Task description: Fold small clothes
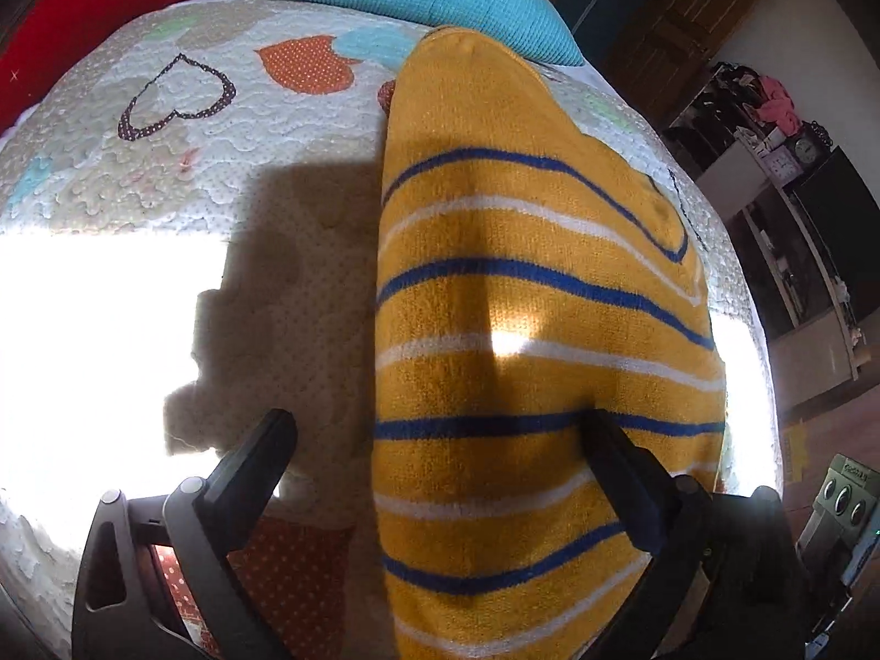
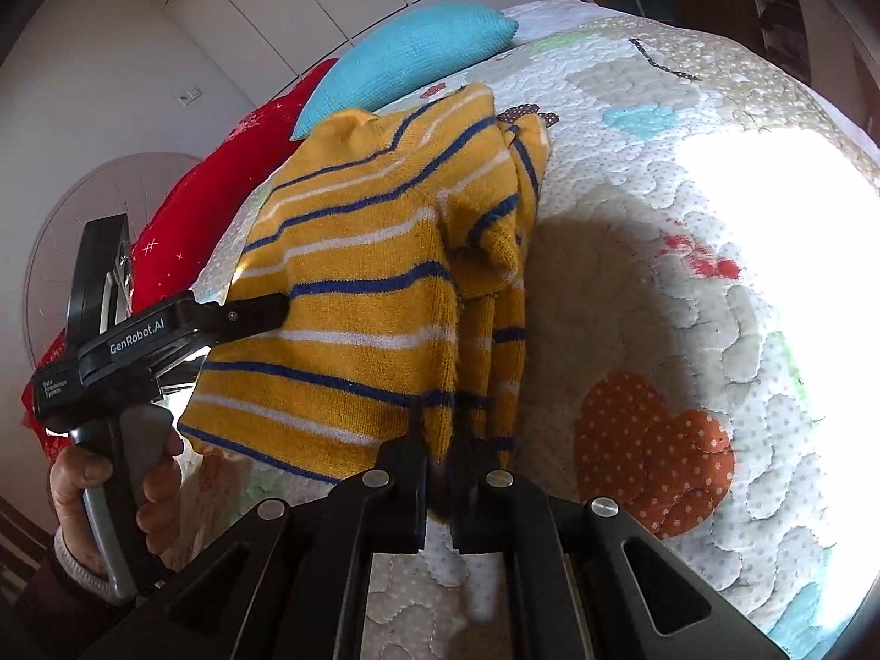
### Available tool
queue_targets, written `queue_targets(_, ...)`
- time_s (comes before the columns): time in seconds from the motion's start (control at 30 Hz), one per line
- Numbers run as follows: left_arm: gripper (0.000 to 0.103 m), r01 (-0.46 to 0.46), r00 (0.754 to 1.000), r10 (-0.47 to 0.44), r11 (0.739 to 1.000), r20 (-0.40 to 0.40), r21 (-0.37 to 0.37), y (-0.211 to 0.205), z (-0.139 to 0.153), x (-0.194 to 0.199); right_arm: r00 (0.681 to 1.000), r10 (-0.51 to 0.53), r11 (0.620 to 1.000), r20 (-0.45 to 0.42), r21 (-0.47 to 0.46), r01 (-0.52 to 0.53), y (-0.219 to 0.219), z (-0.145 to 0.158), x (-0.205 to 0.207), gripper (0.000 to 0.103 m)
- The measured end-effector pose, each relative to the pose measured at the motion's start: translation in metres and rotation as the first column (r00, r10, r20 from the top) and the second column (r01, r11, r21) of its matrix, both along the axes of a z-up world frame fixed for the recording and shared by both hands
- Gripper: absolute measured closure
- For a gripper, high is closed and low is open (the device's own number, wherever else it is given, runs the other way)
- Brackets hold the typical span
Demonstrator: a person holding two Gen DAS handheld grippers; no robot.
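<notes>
Right wrist view: the mustard-yellow knitted sweater with blue and white stripes (image 2: 357, 297) hangs lifted above the heart-patterned quilted bed cover (image 2: 687, 330), its near hem clenched in the right gripper (image 2: 440, 473). The left gripper (image 1: 440, 429), jaws spread wide, has one finger pressed against the sweater's left side. A turquoise knitted cushion (image 2: 412, 55) lies far behind.

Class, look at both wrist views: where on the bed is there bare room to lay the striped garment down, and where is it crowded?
Free: the quilt right of the yellow striped sweater, around the orange heart patch. Crowded: the head end, taken by the blue pillow and red pillow. The right gripper pinches the sweater.
</notes>
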State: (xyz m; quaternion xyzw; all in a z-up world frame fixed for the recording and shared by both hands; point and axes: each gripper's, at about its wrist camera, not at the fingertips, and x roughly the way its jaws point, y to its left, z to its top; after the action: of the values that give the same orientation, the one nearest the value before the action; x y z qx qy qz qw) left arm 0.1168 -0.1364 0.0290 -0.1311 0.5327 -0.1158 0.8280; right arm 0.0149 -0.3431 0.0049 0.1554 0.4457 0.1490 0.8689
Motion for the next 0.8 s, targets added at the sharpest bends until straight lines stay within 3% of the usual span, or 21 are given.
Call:
queue_targets(0.1, 0.001, 0.009, 0.997, -0.009, 1.000, 0.077, 0.000, 0.016, 0.025, -0.011, 0.999, 0.020, 1.000, 0.045, 0.005, -0.021, -0.003, 0.018, -0.003, 0.087)
queue_targets(0.13, 0.001, 0.008, 0.993, -0.008, 1.000, 0.114, -0.005, 0.023, 0.034, -0.015, 0.997, 0.010, 1.000, 0.073, 0.020, -0.011, -0.008, 0.027, -0.005, 0.074)
queue_targets(0.17, 0.001, 0.007, 0.990, -0.005, 1.000, 0.139, -0.014, 0.030, 0.040, -0.017, 0.995, -0.008, 0.999, 0.100, 0.044, 0.004, -0.014, 0.037, -0.005, 0.052)
queue_targets(0.23, 0.001, 0.002, 0.989, 0.005, 0.999, 0.148, -0.045, 0.045, 0.044, -0.015, 0.989, -0.057, 0.994, 0.137, 0.097, 0.044, -0.026, 0.051, 0.003, 0.024)
queue_targets(0.27, 0.001, 0.004, 0.991, 0.005, 0.998, 0.133, -0.067, 0.052, 0.041, -0.010, 0.987, -0.082, 0.991, 0.139, 0.112, 0.067, -0.031, 0.055, 0.011, 0.018)
queue_targets(0.4, 0.001, -0.016, 0.999, 0.023, 0.986, 0.038, -0.168, 0.069, 0.010, 0.009, 0.993, -0.111, 0.981, 0.049, 0.162, 0.102, -0.043, 0.042, 0.067, 0.016)
queue_targets(0.5, 0.001, 0.038, 0.999, -0.042, 0.961, -0.009, -0.272, 0.061, -0.013, 0.019, 0.991, -0.118, 0.963, -0.069, 0.236, 0.131, -0.050, 0.010, 0.110, 0.016)
queue_targets(0.57, 0.000, 0.074, 0.997, -0.076, 0.952, 0.005, -0.296, 0.047, -0.016, 0.021, 0.990, -0.122, 0.948, -0.073, 0.286, 0.138, -0.047, -0.002, 0.125, 0.015)
queue_targets(0.6, 0.000, 0.097, 0.995, -0.098, 0.949, 0.012, -0.302, 0.039, -0.016, 0.023, 0.990, -0.130, 0.943, -0.053, 0.301, 0.140, -0.044, -0.001, 0.128, 0.021)
queue_targets(0.63, 0.000, 0.117, 0.993, -0.121, 0.948, 0.005, -0.294, 0.031, -0.017, 0.025, 0.993, -0.102, 0.931, -0.063, 0.345, 0.118, -0.038, -0.002, 0.135, 0.044)
queue_targets(0.67, 0.000, 0.133, 0.991, -0.137, 0.950, 0.003, -0.281, 0.024, -0.015, 0.026, 0.993, -0.068, 0.915, -0.094, 0.392, 0.100, -0.030, -0.006, 0.141, 0.050)
queue_targets(0.7, 0.008, 0.153, 0.988, -0.156, 0.947, 0.012, -0.283, 0.019, -0.010, 0.026, 0.993, -0.062, 0.915, -0.099, 0.393, 0.096, -0.021, -0.005, 0.143, 0.054)
queue_targets(0.73, 0.026, 0.170, 0.985, -0.173, 0.944, 0.017, -0.283, 0.014, -0.003, 0.026, 0.995, -0.043, 0.922, -0.086, 0.381, 0.072, -0.012, 0.000, 0.146, 0.060)
queue_targets(0.8, 0.028, 0.176, 0.984, -0.171, 0.958, 0.045, -0.228, 0.010, 0.019, 0.024, 0.999, -0.007, 0.926, -0.051, 0.377, 0.026, 0.001, 0.015, 0.145, 0.063)
